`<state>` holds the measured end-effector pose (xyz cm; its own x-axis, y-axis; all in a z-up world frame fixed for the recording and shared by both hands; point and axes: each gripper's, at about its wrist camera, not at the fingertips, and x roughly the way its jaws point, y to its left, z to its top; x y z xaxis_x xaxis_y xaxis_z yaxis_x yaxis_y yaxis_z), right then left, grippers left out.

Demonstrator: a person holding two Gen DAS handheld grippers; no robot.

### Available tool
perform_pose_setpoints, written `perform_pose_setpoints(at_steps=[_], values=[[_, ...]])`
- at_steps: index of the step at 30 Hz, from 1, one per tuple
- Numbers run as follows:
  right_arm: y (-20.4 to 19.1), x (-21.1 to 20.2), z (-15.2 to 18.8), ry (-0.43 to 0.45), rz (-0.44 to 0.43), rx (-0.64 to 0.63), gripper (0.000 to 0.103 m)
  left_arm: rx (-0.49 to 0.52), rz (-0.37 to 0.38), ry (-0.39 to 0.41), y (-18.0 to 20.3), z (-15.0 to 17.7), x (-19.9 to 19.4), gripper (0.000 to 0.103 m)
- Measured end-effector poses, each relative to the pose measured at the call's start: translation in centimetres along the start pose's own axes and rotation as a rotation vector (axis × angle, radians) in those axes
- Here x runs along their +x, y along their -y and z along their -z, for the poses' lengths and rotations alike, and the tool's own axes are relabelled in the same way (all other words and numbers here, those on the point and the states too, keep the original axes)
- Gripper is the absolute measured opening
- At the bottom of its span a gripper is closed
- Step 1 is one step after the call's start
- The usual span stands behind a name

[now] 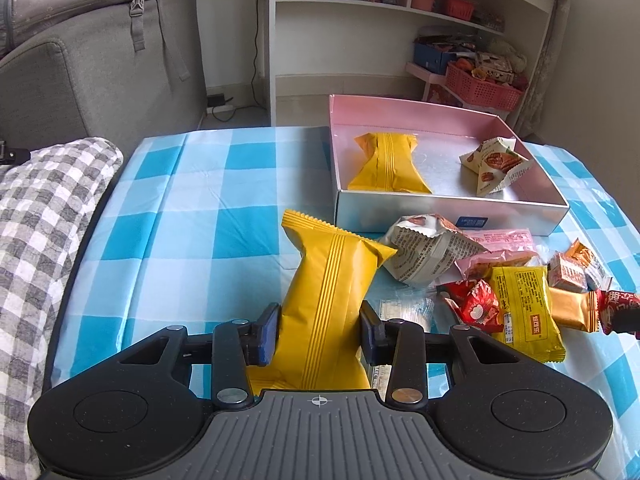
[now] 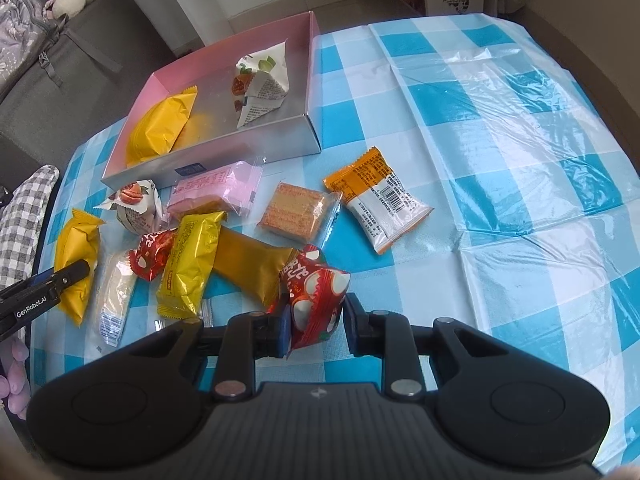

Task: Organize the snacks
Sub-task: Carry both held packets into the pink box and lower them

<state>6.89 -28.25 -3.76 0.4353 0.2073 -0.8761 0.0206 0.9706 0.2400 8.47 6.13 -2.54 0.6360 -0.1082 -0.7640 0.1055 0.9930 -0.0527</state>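
My left gripper (image 1: 319, 332) is shut on a plain yellow snack pack (image 1: 332, 280), which stands tilted up between the pads over the checked tablecloth. The same pack (image 2: 78, 256) shows at the left of the right wrist view, with a left finger (image 2: 72, 272) on it. My right gripper (image 2: 316, 320) is shut on a red-and-white snack pack (image 2: 314, 292). The open box (image 1: 452, 210), silver outside and pink inside, holds another yellow pack (image 1: 386, 162) and a white triangular nut pack (image 1: 496, 164).
Loose snacks lie in front of the box (image 2: 224, 160): a pink pack (image 2: 216, 192), a yellow printed pack (image 2: 188, 264), a gold pack (image 2: 252, 264), a clear biscuit pack (image 2: 294, 210), an orange-and-white pack (image 2: 380, 196). A sofa (image 1: 80, 80) and shelves (image 1: 400, 8) stand behind.
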Motion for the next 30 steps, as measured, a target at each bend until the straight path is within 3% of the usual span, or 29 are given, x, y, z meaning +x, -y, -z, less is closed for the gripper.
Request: perform_pose_setpoints(at_steps=[15, 20, 30], values=[[-0.8, -2.7, -3.7, 0.111, -0.151, 0.088, 0.023, -0.062, 0.055, 0.059, 2.1, -2.9, -2.7, 0.037], [-1.4, -2.2, -5.7, 0.147, -0.193, 0.112, 0.024, -0.058, 0.075, 0.067, 4.3, -4.3, -2.1, 0.037], [-2.9, 0.5, -8.3, 0.195, -0.194, 0.088, 0.024, -0.068, 0.097, 0.064, 7.6, -8.7, 1.5, 0.037]])
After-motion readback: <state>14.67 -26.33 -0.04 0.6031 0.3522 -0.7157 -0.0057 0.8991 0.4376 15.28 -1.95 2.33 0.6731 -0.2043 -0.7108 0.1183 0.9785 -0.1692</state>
